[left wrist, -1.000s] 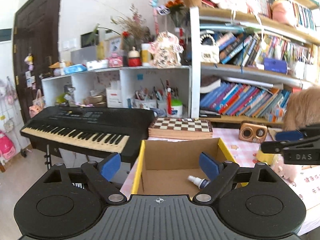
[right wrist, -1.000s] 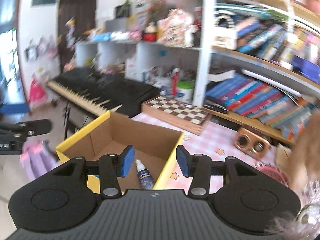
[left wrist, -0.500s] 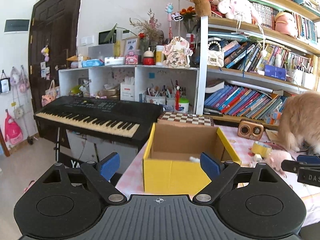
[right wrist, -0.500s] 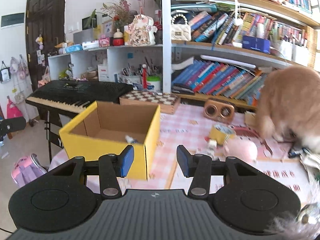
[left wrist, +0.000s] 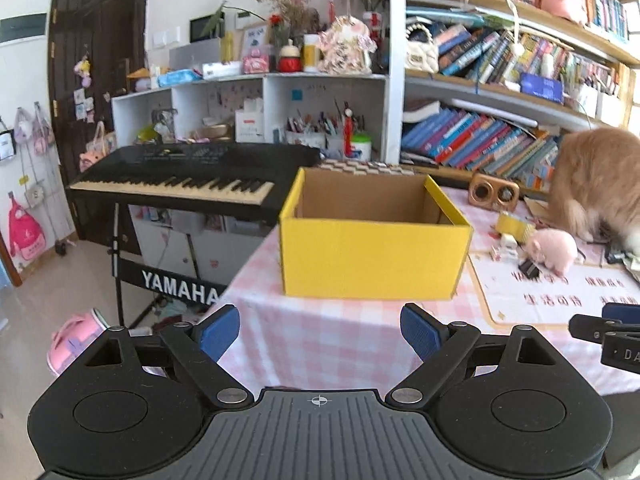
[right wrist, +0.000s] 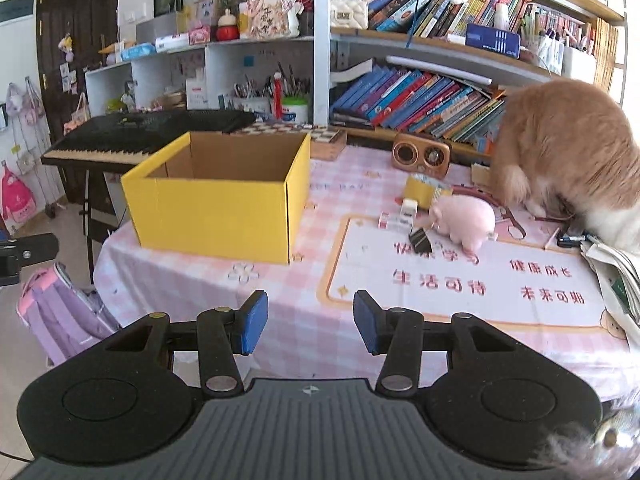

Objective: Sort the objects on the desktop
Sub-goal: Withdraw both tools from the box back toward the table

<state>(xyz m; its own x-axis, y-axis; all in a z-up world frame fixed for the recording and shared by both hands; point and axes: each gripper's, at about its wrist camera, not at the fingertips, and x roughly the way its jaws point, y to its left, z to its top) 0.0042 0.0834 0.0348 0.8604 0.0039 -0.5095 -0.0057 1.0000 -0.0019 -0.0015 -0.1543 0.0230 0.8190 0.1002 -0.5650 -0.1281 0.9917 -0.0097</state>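
Note:
A yellow cardboard box (left wrist: 374, 254) (right wrist: 212, 210) stands open-topped at the left end of the pink checked table (right wrist: 312, 312). Right of it lie a pink plush pig (right wrist: 466, 220) (left wrist: 554, 246), a yellow tape roll (right wrist: 424, 192), a black binder clip (right wrist: 420, 238) and small white items (right wrist: 404, 214). My left gripper (left wrist: 320, 330) is open wide and empty, short of the table's near edge in front of the box. My right gripper (right wrist: 310, 322) is open narrower, also empty, over the near edge of the table.
A ginger cat (right wrist: 564, 164) crouches at the table's right end. A printed desk mat (right wrist: 460, 276) covers the right half. A wooden speaker (right wrist: 420, 154), a chessboard (right wrist: 316, 134), a black keyboard (left wrist: 192, 176) and bookshelves (right wrist: 420, 92) lie behind. A backpack (right wrist: 60, 312) sits on the floor.
Both grippers have drawn back and down from above the box to the table's near edge. The small bottle seen inside the box is now hidden by its wall.

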